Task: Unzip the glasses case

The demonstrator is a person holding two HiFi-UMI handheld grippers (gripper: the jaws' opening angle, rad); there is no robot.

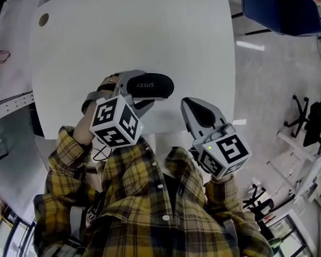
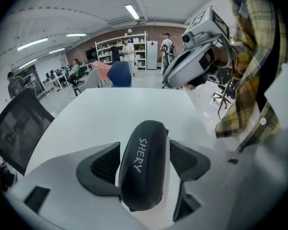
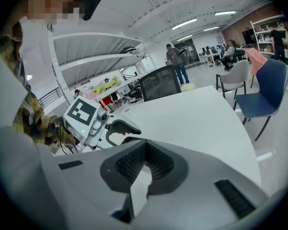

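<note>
A black zipped glasses case (image 1: 150, 85) printed SHERY lies on the white table (image 1: 134, 31) near its front edge. My left gripper (image 1: 139, 91) reaches over it from the near side, jaws wide apart. In the left gripper view the case (image 2: 144, 166) lies lengthwise between the two pads (image 2: 103, 164), and a thin strip of table shows on the left side. My right gripper (image 1: 191, 107) hovers at the table's front edge, to the right of the case and apart from it. In the right gripper view its jaws (image 3: 145, 145) meet at the tips with nothing in them.
A small round grommet (image 1: 43, 19) sits at the table's far left corner. A blue chair (image 1: 278, 4) stands beyond the far right corner, and a black chair base (image 1: 305, 116) on the floor at right. A black mesh office chair (image 2: 14, 128) stands by the table's left side.
</note>
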